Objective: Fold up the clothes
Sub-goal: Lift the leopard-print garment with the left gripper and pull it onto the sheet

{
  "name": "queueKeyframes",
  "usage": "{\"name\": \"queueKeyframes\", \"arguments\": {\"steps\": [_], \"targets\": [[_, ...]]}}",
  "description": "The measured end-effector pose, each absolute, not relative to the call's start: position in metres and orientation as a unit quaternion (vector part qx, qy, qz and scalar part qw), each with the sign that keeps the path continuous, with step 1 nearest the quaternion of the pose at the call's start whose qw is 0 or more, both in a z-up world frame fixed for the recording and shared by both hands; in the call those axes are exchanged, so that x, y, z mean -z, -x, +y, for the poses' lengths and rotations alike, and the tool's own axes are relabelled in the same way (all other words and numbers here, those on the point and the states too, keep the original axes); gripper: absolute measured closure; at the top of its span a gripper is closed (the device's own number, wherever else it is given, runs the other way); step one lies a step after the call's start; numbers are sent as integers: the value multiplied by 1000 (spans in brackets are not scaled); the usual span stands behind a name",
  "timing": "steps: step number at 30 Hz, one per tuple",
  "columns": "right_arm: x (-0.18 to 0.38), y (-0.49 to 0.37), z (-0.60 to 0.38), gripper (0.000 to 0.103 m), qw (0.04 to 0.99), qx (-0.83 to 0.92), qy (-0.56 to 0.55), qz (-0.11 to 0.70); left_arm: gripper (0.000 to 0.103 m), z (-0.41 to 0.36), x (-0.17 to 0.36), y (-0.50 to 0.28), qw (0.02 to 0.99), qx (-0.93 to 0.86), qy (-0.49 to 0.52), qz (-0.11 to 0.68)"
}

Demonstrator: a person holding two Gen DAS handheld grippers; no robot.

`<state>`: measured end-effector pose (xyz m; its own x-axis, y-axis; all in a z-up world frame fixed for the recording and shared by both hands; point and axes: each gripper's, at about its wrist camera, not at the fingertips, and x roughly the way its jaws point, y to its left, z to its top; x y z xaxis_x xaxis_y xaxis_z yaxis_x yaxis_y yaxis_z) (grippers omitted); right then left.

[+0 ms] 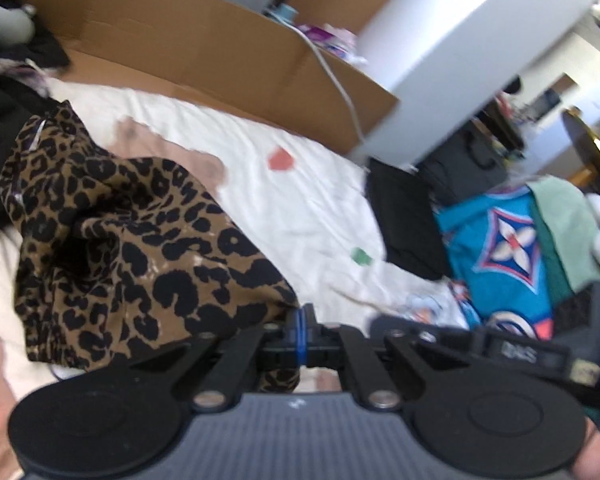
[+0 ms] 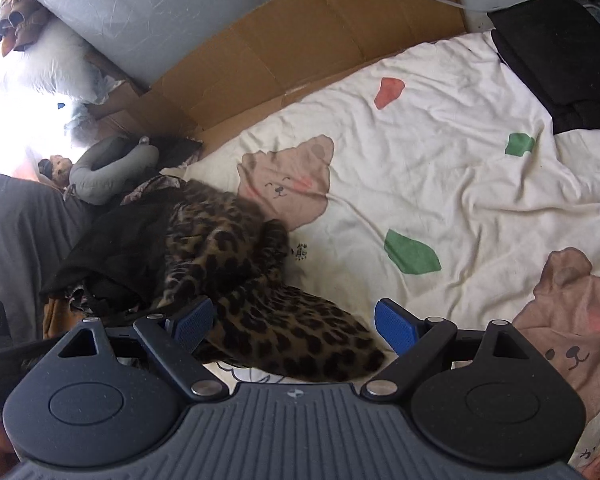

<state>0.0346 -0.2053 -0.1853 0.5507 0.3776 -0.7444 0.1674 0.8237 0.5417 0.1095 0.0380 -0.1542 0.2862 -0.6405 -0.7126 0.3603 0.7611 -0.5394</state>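
A leopard-print garment (image 1: 140, 240) lies bunched on the white bear-print bed cover (image 1: 300, 200). My left gripper (image 1: 300, 334) is shut on the garment's near edge, and the cloth runs up from the blue pads into a raised heap. In the right wrist view the same garment (image 2: 268, 320) trails from a dark clothes pile toward me. My right gripper (image 2: 294, 328) stands open just above it, its blue pads (image 2: 192, 324) apart on either side of the garment's end, not pressing on it.
A dark clothes pile (image 2: 112, 256) and a grey neck pillow (image 2: 112, 172) lie at the left. Flattened cardboard (image 2: 300, 48) lines the bed's far side. A black folded item (image 2: 560, 64) and a blue patterned cloth (image 1: 504, 248) sit at the right end.
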Motion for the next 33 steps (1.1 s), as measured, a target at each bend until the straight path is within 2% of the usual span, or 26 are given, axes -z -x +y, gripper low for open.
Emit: {"name": "queueKeyframes", "arguments": {"steps": [5,8,11,13,15,25,33], "targets": [[193,-34,-204,13,828,-59,-280,482,101,41,167,-98,767,327,166,526],[196,-33,-204,13,826,-55,-277,488,88,56,167,-91,771,314,184,522],[201,-33,-199,13,825,-57,-268,494,83,72,169,-90,780,292,193,518],[203,-33,-194,13,827,-62,-256,497,75,81,173,-94,786,273,195,519],[205,-33,-191,13,827,-67,-247,501,63,96,176,-98,798,243,188,519],[222,-29,-187,13,824,-62,-215,520,61,153,228,-122,813,114,174,544],[243,-36,-178,13,819,-75,-192,536,52,173,276,-143,807,60,166,563]]}}
